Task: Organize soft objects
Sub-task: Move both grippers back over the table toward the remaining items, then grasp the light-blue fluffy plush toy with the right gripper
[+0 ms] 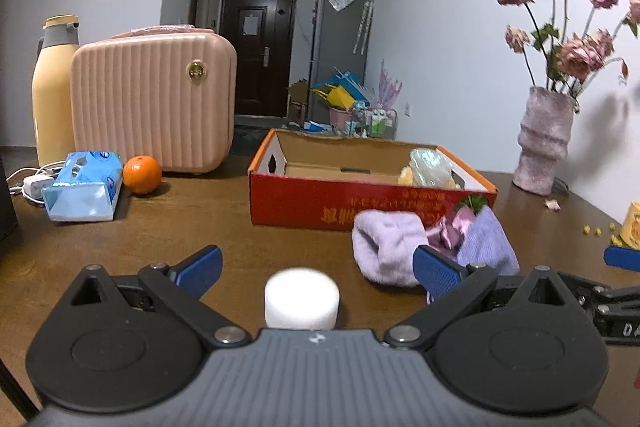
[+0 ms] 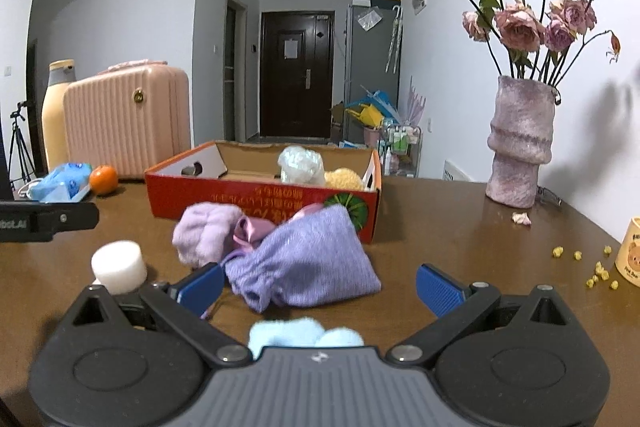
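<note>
left gripper: jaws wide apart, empty, white foam cylinder between them
right gripper: spread wide, nothing held, light-blue fluffy thing under it
purple pouch: touching red box front
lilac towel: left of pouch
box: plastic-wrapped bundle, yellow sponge inside

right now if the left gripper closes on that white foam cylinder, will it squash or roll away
The white foam cylinder looks porous, so it would probably squash and weigh little. It stands on a flat end between the open left gripper's fingers, so rolling seems unlikely unless tipped.
</note>
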Action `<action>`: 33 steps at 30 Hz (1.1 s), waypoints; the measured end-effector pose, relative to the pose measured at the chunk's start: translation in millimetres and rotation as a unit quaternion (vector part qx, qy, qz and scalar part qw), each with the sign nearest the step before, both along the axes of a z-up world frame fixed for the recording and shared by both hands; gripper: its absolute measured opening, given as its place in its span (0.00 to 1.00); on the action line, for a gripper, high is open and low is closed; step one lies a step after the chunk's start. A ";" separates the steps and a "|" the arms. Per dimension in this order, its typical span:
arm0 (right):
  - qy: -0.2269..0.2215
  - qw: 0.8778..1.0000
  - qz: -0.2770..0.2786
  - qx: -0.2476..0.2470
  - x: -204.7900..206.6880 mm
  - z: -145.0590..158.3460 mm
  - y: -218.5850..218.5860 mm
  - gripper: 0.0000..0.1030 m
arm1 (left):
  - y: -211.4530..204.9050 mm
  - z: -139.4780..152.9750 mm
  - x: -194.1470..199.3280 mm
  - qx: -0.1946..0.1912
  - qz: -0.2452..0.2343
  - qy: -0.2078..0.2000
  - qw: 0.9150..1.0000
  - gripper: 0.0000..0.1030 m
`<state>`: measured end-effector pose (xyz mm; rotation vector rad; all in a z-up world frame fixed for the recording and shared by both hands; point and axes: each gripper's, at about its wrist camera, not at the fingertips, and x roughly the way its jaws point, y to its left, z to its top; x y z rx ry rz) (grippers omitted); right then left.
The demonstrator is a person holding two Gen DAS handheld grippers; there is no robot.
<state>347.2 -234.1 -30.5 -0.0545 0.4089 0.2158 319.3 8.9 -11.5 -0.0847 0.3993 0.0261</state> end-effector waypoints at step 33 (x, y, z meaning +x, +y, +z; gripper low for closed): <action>0.140 0.990 -0.004 0.020 22.0 -48.1 0.3 0.85 | 2.9 -29.5 -17.2 0.004 -0.017 0.075 0.997 1.00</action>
